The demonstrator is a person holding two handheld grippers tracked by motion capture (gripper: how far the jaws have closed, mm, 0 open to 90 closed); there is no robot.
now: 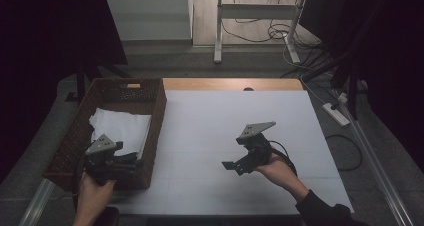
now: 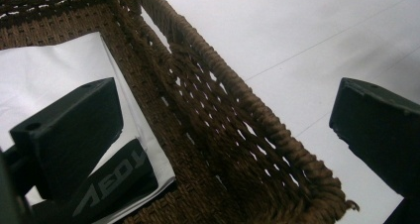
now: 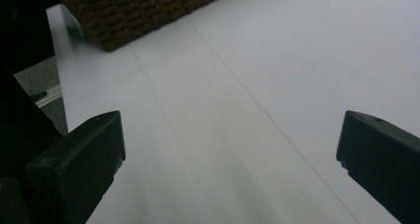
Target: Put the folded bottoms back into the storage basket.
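High overview; 2 close jaw-level views

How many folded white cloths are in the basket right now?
1. The folded white cloth lies on the floor of the woven basket, under the open left gripper. More may be hidden beneath it.

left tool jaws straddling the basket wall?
Yes: in the left gripper view one jaw of the left tool sits over the white cloth inside the basket, the other outside over the table.

White folded cloth [image 1: 121, 127] lying flat inside brown wicker basket [image 1: 155, 102], dark printed patch near one corner; basket at table's 9 o'clock edge.
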